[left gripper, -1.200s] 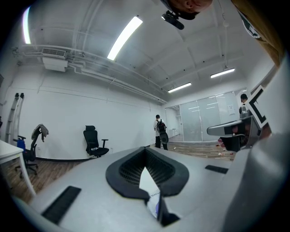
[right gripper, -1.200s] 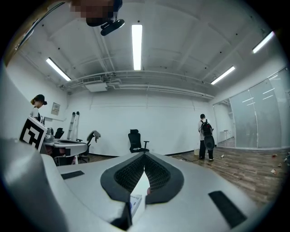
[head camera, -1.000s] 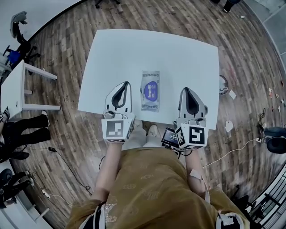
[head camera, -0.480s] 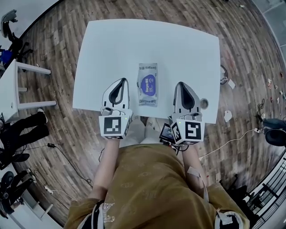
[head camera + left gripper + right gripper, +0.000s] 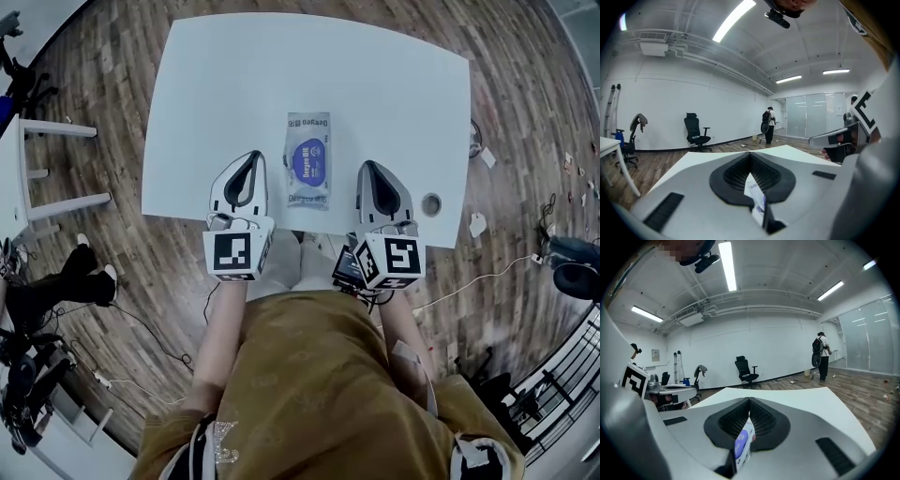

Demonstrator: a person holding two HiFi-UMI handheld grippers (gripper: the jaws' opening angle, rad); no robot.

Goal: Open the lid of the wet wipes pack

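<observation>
The wet wipes pack [image 5: 307, 161] lies flat on the white table [image 5: 225, 84], near its front edge. It is a silvery pouch with a blue oval lid, and the lid lies closed. My left gripper [image 5: 254, 156] hovers to the left of the pack and my right gripper [image 5: 366, 167] to its right, both apart from it. Each has its jaws shut with nothing between them. In the left gripper view a sliver of the pack [image 5: 757, 200] shows below the left gripper [image 5: 750, 155]. The right gripper view shows the pack [image 5: 742, 442] the same way below the right gripper [image 5: 750, 400].
A round cable hole [image 5: 431, 202] sits in the table's near right corner. A smaller white table [image 5: 11, 178] stands on the wooden floor at the left, with a person's legs [image 5: 56, 281] beside it. An office chair [image 5: 696, 131] and a standing person [image 5: 821, 357] are far off.
Both grippers have moved forward over the table's near edge and now flank the pack's near half. The right one has drawn closer to the pack. The pack has stayed put.
</observation>
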